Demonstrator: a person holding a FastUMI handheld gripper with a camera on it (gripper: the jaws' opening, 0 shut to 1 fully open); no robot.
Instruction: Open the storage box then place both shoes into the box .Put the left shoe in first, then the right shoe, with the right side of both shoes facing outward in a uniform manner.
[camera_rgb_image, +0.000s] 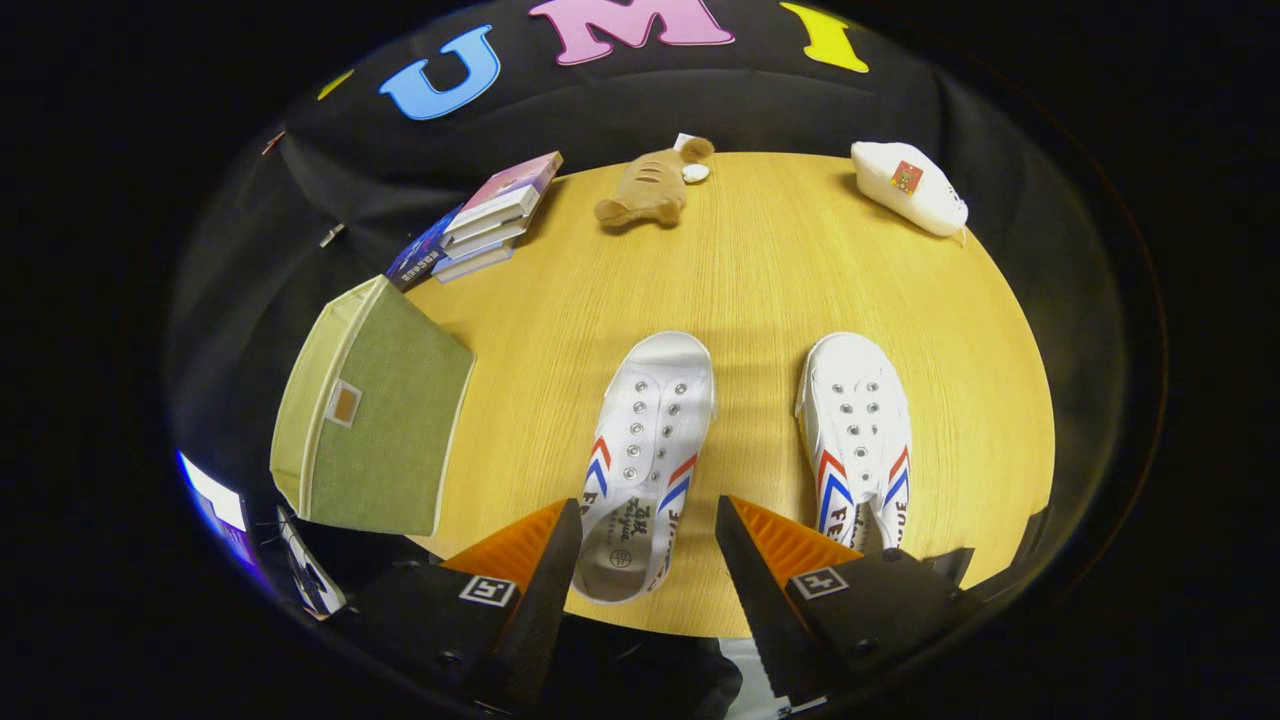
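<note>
Closed storage box (375, 420), open tongs (648, 535) apart.

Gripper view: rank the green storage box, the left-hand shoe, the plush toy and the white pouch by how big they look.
1. Green storage box.
2. Left-hand shoe, heel between the open fingers.
3. Plush toy and white pouch: about alike, both far across the table, so unranked.

I see my gripper (648, 535) spread wide above the table's (770, 280) near edge, the left shoe's (648, 450) heel between its fingers (545, 570), untouched. The right shoe (856, 430) lies beside it. The closed storage box (375, 420) sits at the left edge; books (490, 215), a plush toy (645, 185) and a white pouch (908, 188) line the far edge.
</note>
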